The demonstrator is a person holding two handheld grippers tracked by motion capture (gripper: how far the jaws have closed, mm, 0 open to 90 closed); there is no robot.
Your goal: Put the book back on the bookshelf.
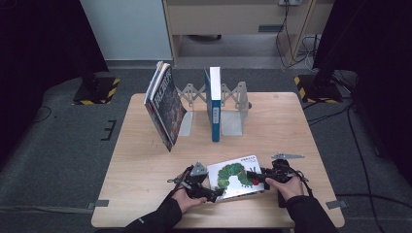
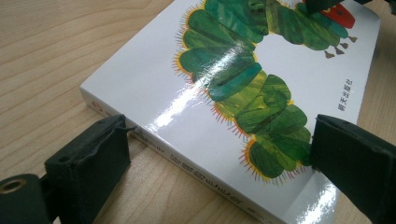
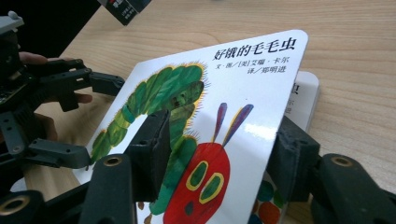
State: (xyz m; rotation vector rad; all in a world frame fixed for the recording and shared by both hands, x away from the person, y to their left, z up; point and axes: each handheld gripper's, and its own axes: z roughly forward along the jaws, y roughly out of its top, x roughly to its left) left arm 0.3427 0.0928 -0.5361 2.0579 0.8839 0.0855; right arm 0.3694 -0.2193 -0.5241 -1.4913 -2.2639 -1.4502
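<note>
A white picture book with a green caterpillar on its cover (image 1: 233, 175) lies at the table's front edge between both hands. My left gripper (image 1: 214, 193) reaches in from the left. Its jaws stand open astride the book's spine corner (image 2: 154, 88), one beside the spine near the table and one over the cover. My right gripper (image 1: 253, 175) comes in from the right at the caterpillar's red head. The front cover (image 3: 252, 79) is tilted up off the page block (image 3: 306, 95) and slants between the right gripper's (image 3: 222, 154) jaws, one over its face, one behind its edge, with a gap left.
At the back of the wooden table (image 1: 145, 170) stands a metal bookend rack (image 1: 233, 104) holding one upright blue book (image 1: 214, 104). A few books (image 1: 165, 104) lean against its left end. Black stands and cables sit on the floor around the table.
</note>
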